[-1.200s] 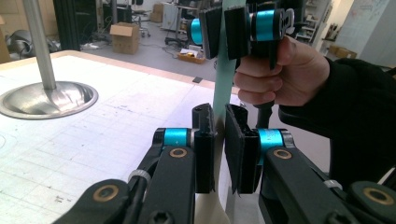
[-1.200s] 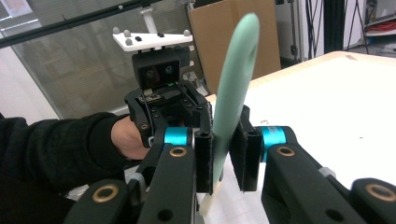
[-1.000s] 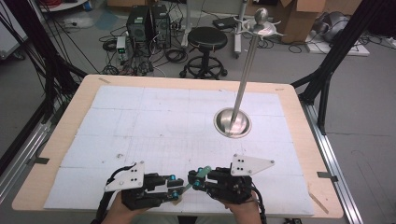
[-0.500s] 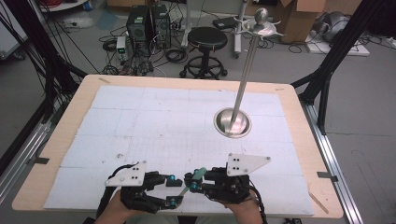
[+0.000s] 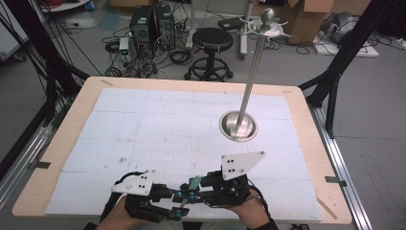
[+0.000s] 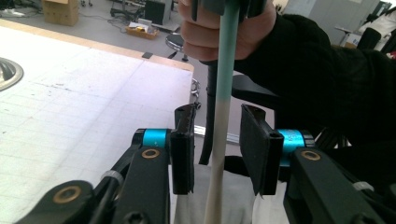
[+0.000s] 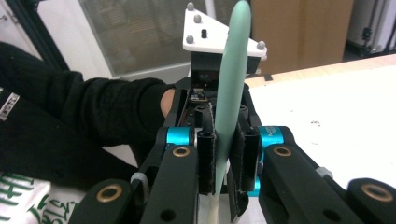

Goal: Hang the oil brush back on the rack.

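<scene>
A slim utensil with a mint-green end and a white end point(image 7: 236, 56) stands between the pads of my right gripper point(image 7: 225, 135), which is shut on it. In the left gripper view the same utensil point(image 6: 224, 74) runs straight up between the jaws of my left gripper point(image 6: 218, 113). Those jaws are open, with a gap on each side of the stick. In the high view my left gripper point(image 5: 178, 211) and right gripper point(image 5: 191, 188) face each other tip to tip at the table's front edge. The green tip point(image 5: 194, 182) shows between them.
A tall metal pole stand on a round base point(image 5: 238, 125) rises at the right middle of the white gridded mat point(image 5: 158, 129). The wooden table edge point(image 5: 28, 201) frames the mat. A stool point(image 5: 211, 39) and computer boxes sit on the floor beyond.
The right gripper has shifted a little left, so the two grippers have drawn closer and now meet around the utensil.
</scene>
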